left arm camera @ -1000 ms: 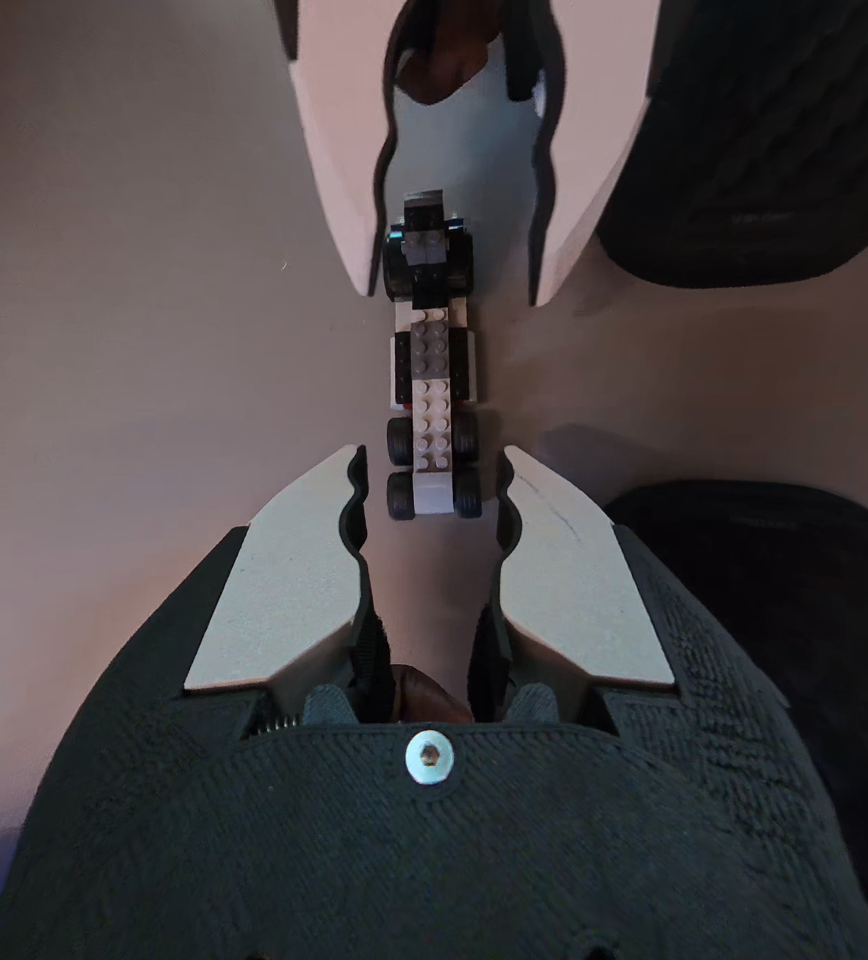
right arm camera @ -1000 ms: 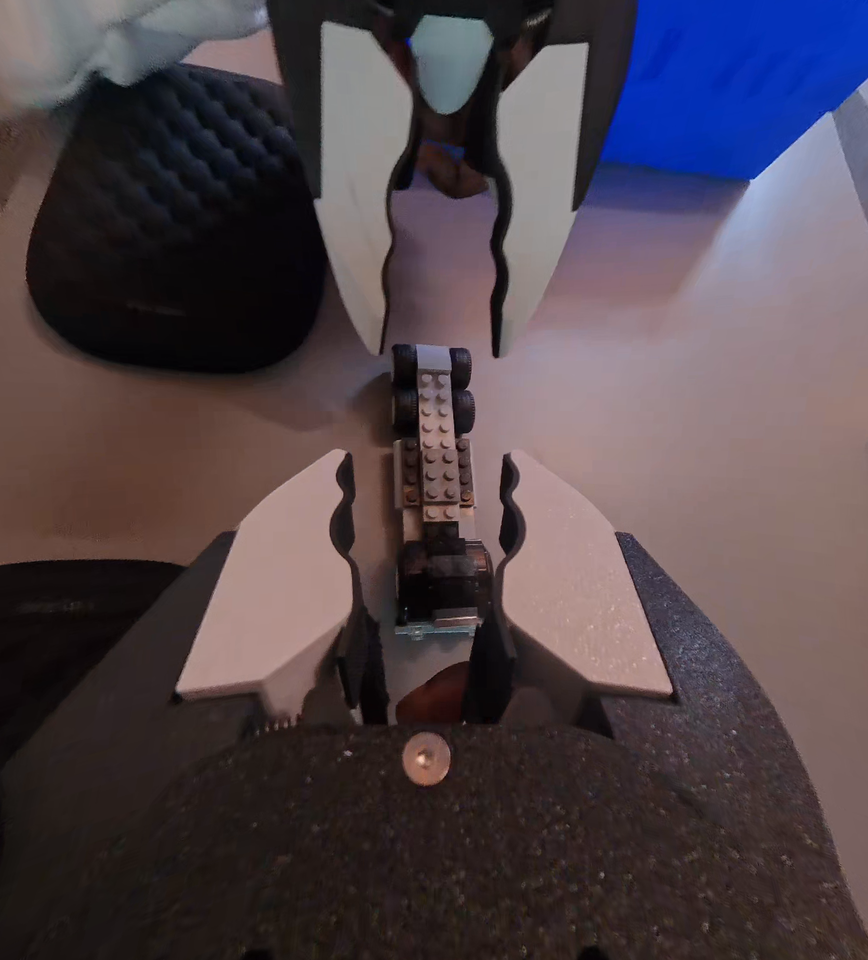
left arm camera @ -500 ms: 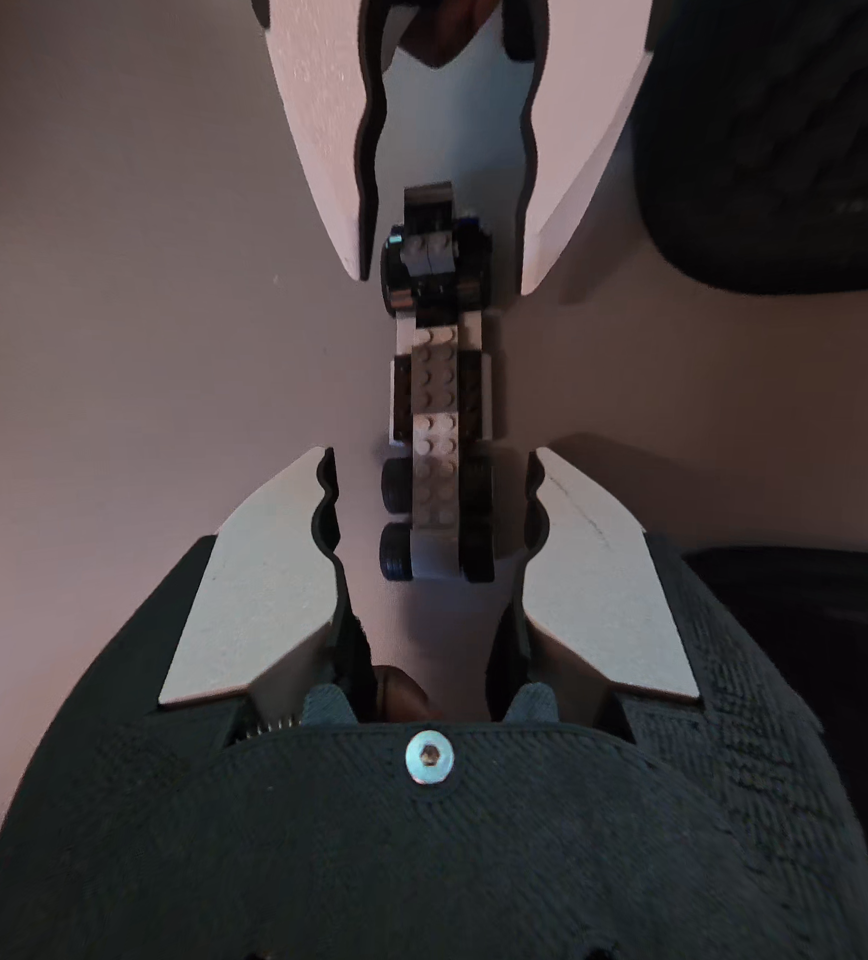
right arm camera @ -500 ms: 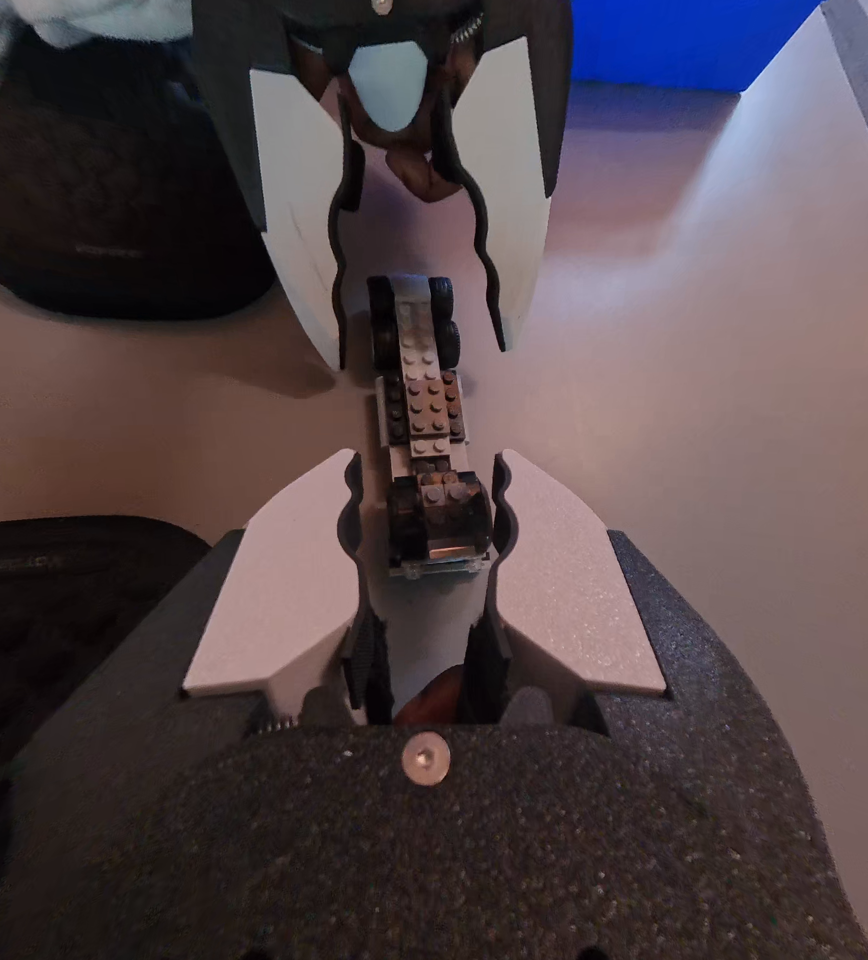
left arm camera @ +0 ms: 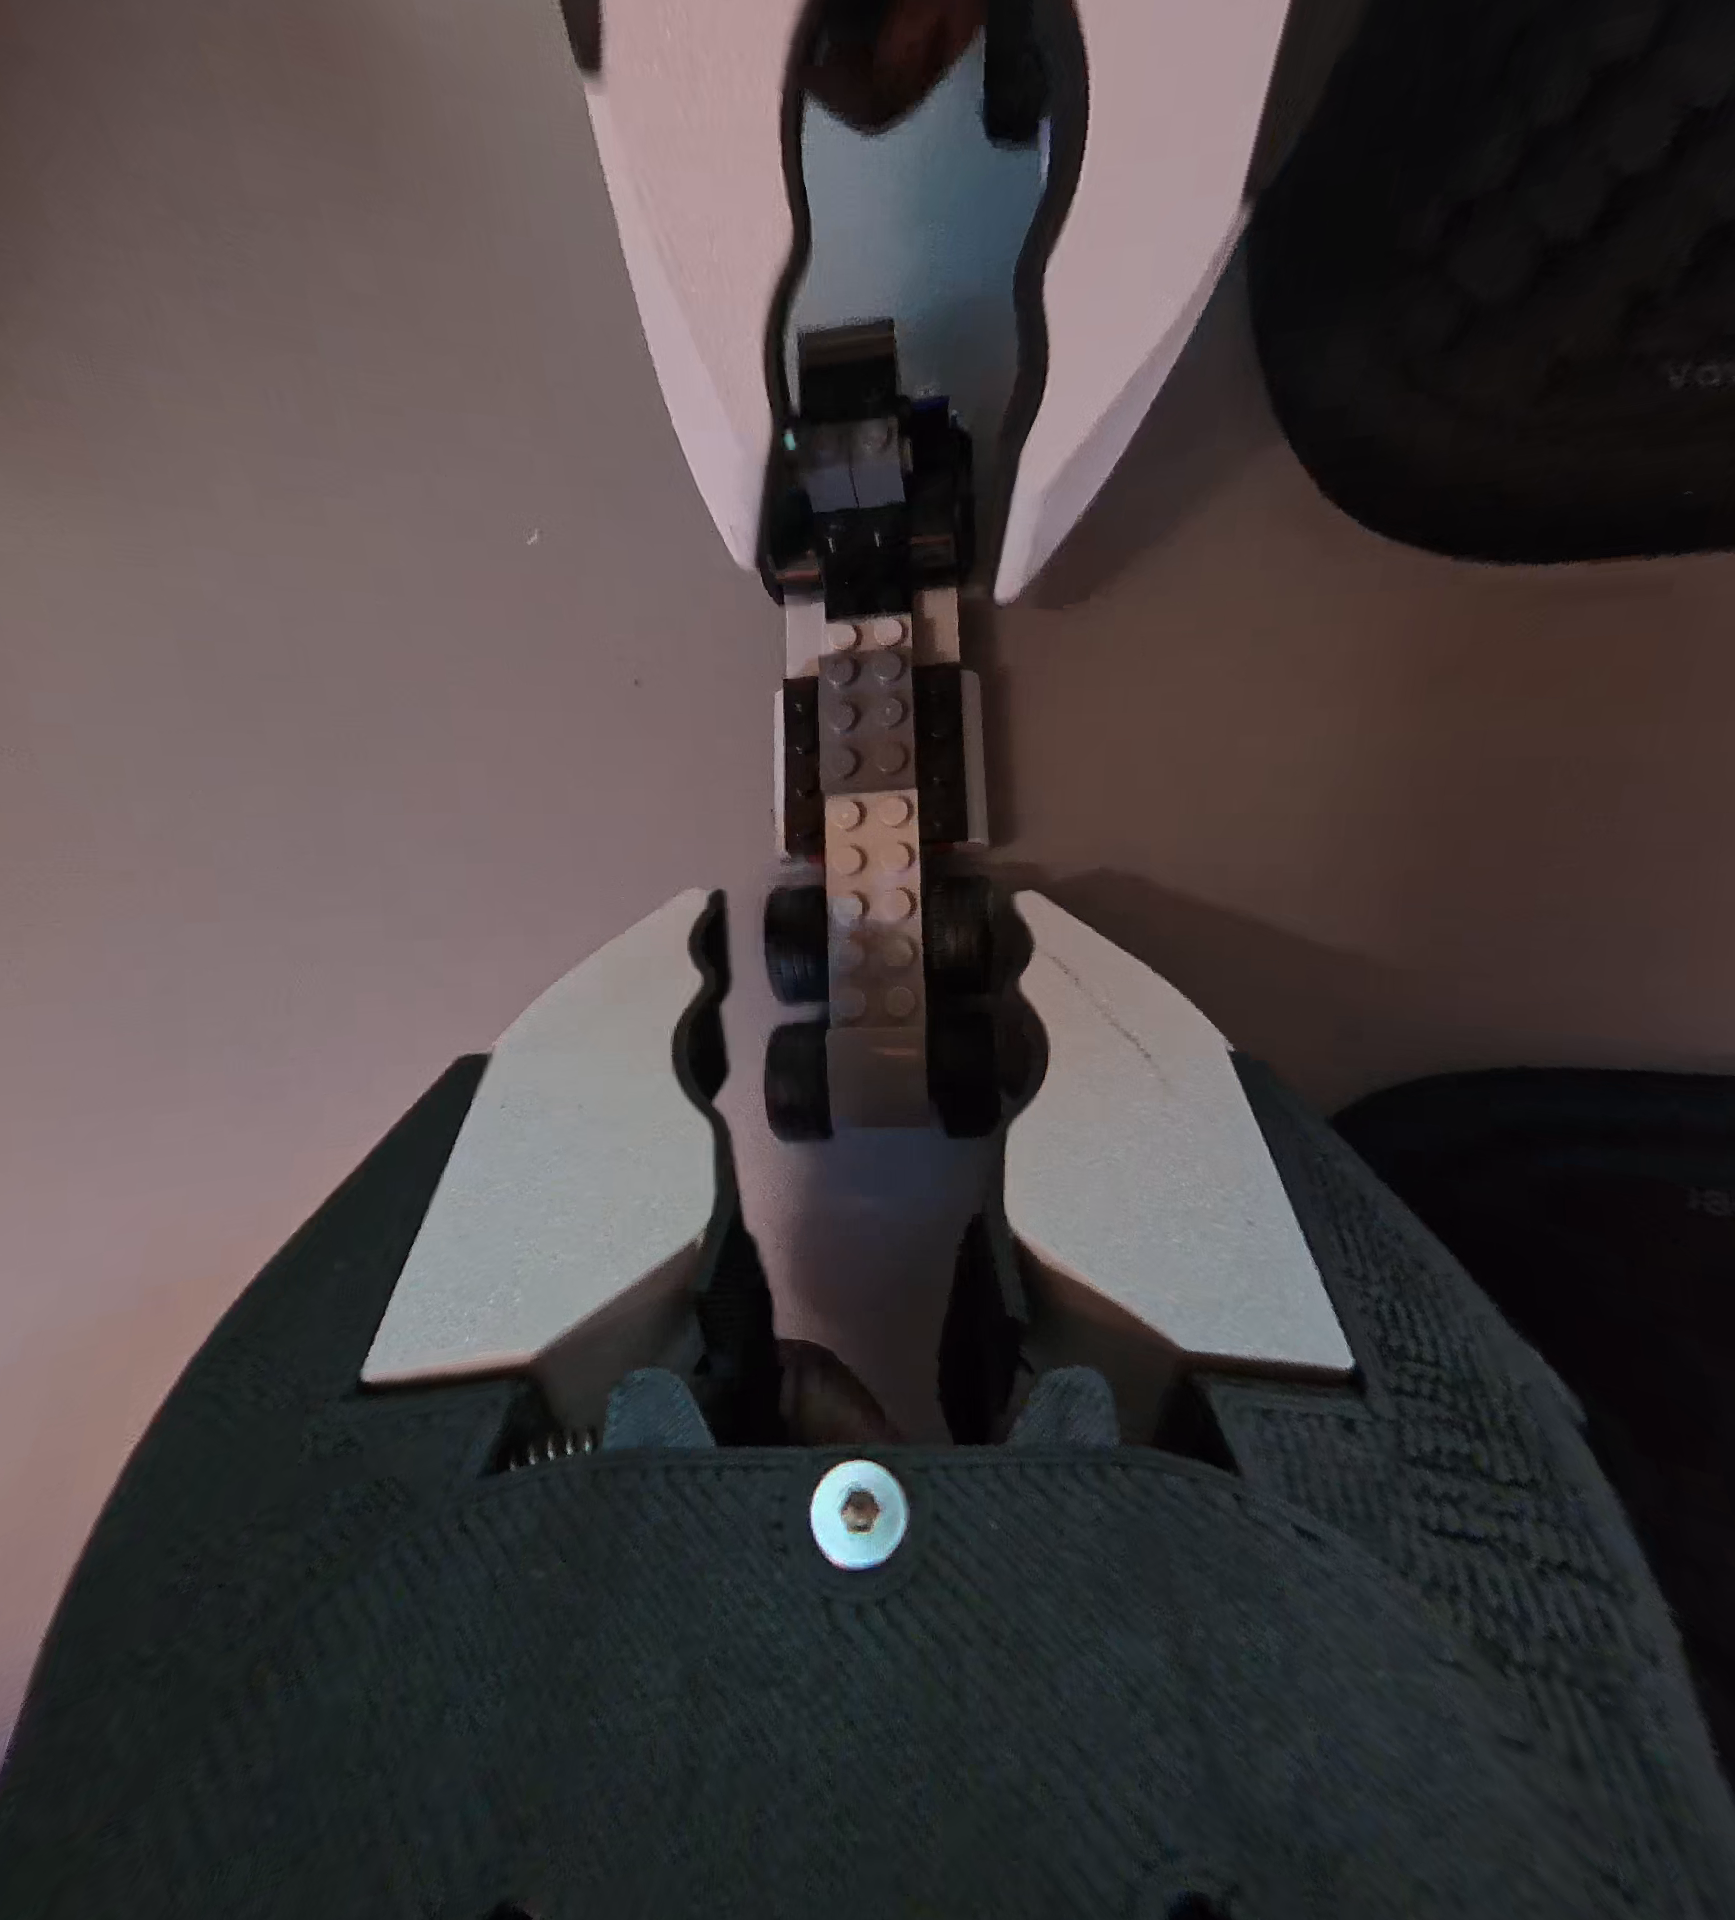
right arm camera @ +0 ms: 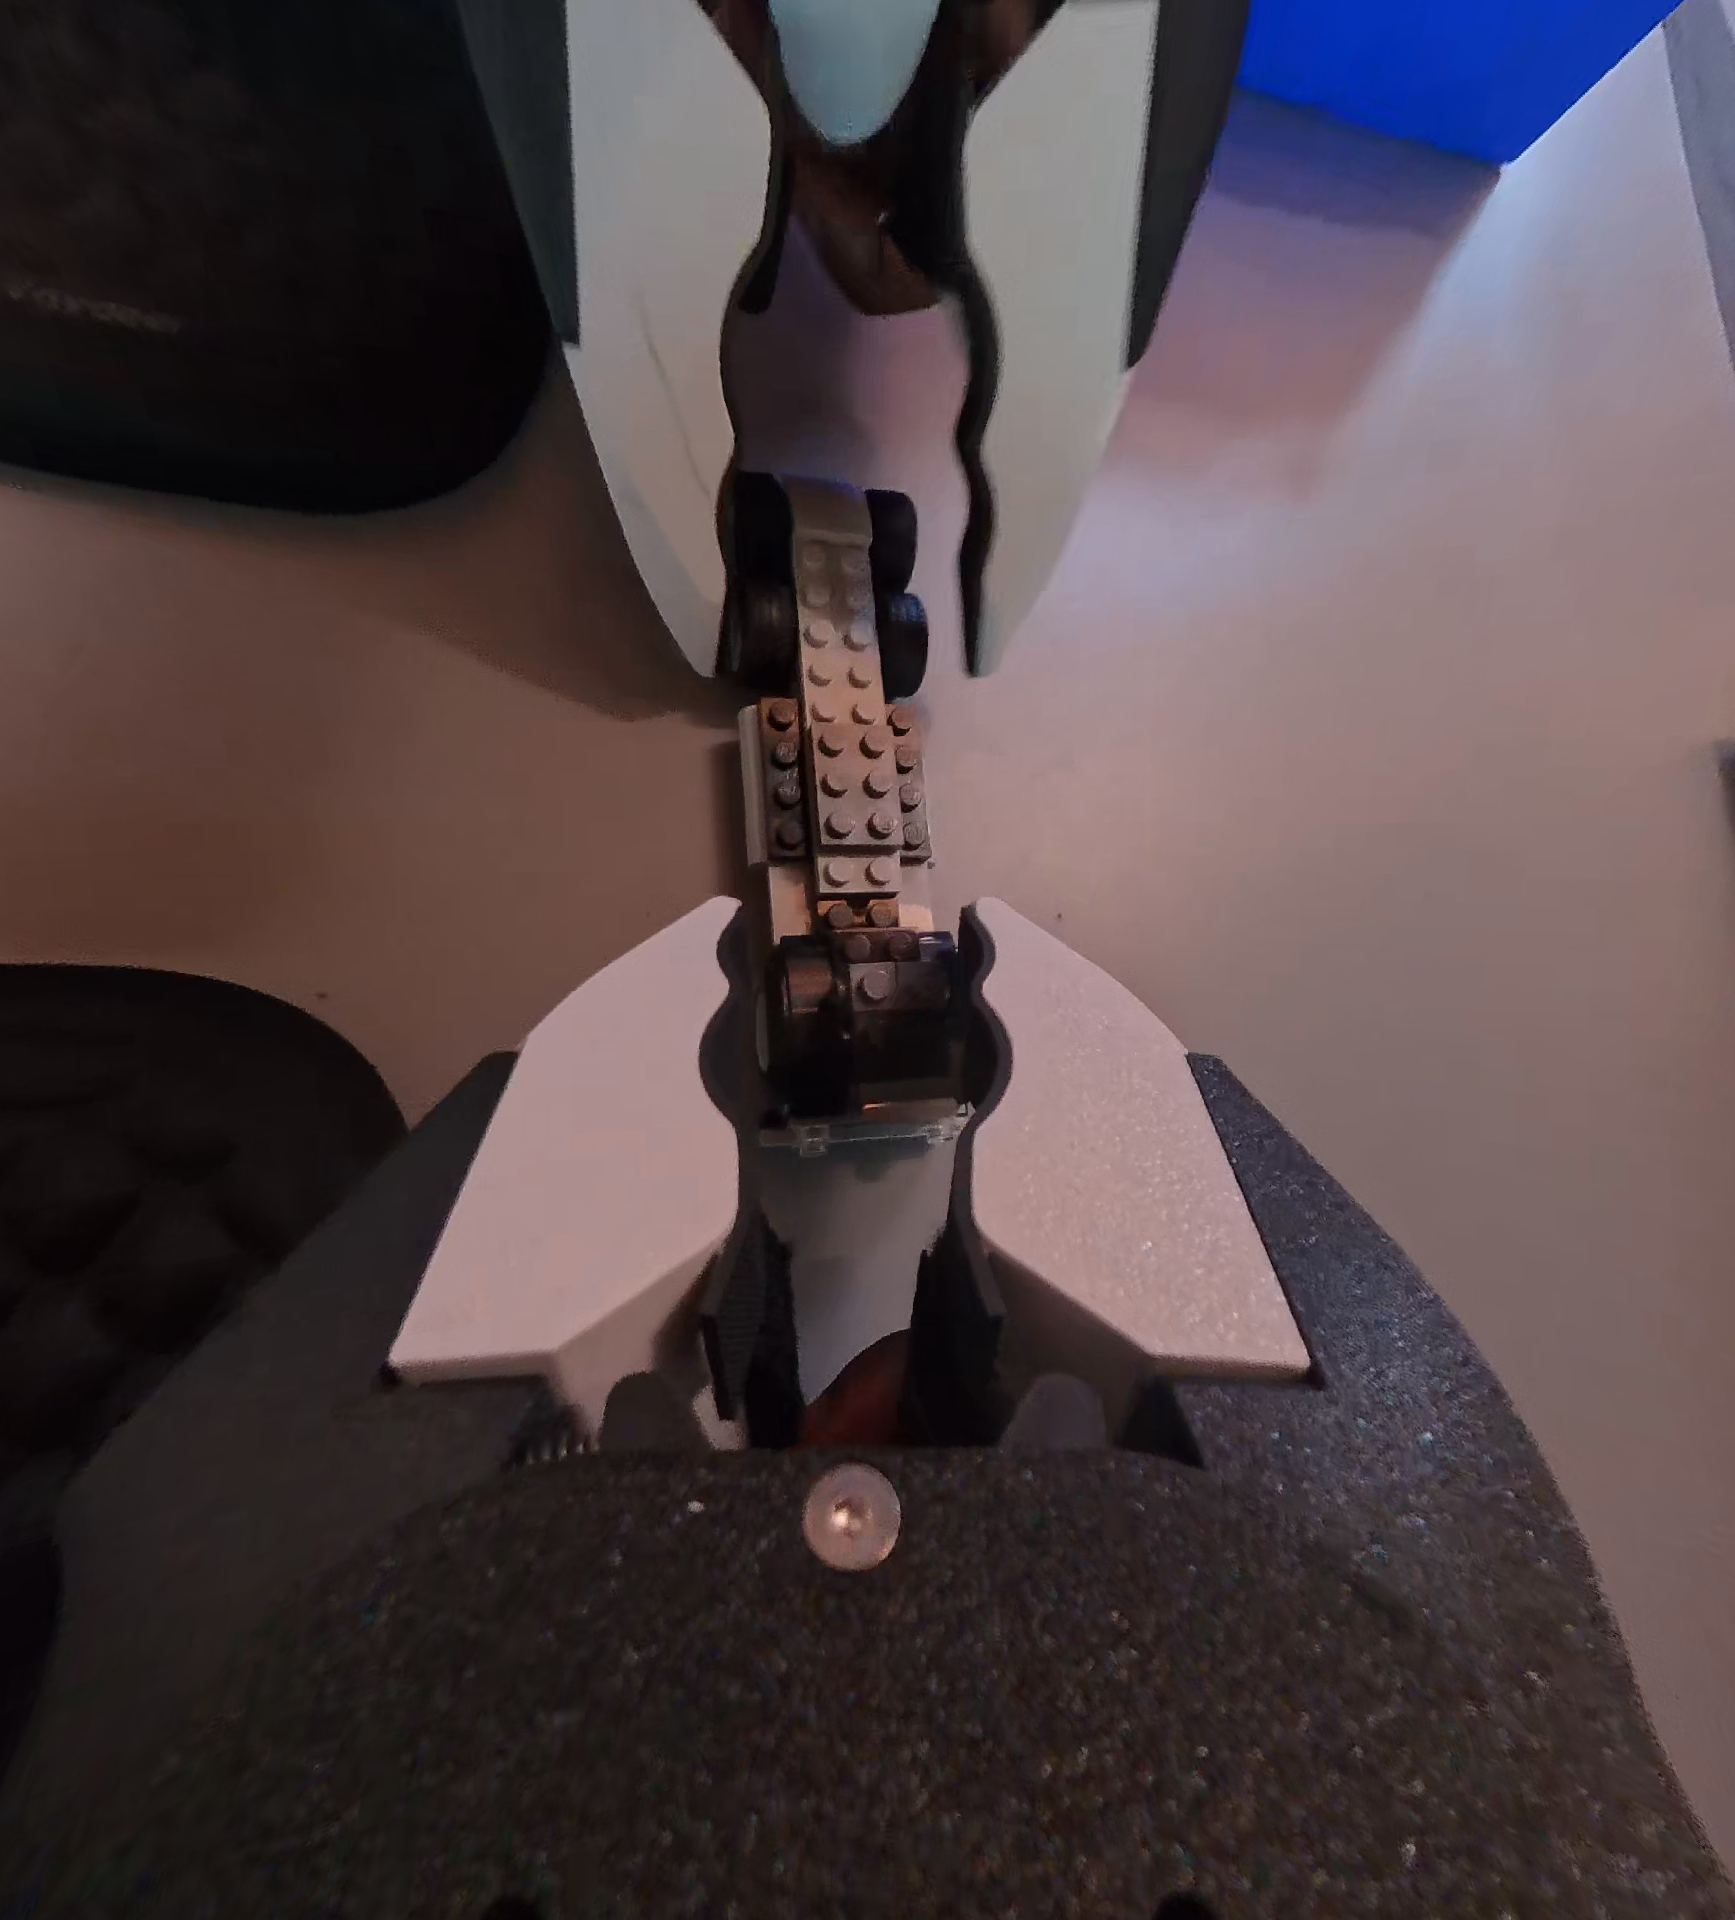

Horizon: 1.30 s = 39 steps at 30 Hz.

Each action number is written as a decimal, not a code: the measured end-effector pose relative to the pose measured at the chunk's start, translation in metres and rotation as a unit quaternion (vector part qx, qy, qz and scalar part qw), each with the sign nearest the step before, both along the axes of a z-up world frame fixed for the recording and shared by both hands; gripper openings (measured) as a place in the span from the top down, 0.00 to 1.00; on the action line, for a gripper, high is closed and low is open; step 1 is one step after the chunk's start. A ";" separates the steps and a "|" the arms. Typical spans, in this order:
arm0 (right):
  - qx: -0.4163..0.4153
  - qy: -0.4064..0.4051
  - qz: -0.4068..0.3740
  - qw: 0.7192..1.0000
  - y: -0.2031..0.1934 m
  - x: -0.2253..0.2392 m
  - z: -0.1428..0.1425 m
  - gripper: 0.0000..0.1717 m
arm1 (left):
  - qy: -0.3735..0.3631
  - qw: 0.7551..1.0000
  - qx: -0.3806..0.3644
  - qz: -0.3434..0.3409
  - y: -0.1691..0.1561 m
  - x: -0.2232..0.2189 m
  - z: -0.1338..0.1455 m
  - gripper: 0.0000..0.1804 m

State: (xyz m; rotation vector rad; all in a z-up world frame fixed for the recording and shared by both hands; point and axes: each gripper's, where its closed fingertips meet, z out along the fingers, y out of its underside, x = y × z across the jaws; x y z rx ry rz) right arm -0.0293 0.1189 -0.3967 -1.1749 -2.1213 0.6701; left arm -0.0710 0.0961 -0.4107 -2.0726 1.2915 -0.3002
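Right gripper point(right arm camera: 847, 997) clamping brick truck point(right arm camera: 842, 790)

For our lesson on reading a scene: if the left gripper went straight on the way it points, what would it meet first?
The brick-built toy truck, whose wheeled end already sits between the left gripper fingers. Beyond it the right gripper faces back, closed around the truck's far end.

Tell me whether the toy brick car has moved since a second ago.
Yes. The toy brick car has tilted, one side lifted off the table; before, it lay flat.
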 end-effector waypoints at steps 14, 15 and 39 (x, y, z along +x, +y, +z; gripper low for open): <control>-0.102 0.012 -0.021 0.995 0.005 0.007 0.013 0.80 | -0.046 0.996 0.070 0.013 0.018 0.027 0.015 0.77; -0.102 0.008 -0.020 0.995 0.005 0.007 0.011 0.81 | -0.047 0.996 0.071 0.011 0.018 0.028 0.014 0.77; 0.002 0.074 0.054 0.996 0.006 0.008 0.010 0.90 | -0.112 0.993 0.046 0.005 0.024 0.055 0.014 0.86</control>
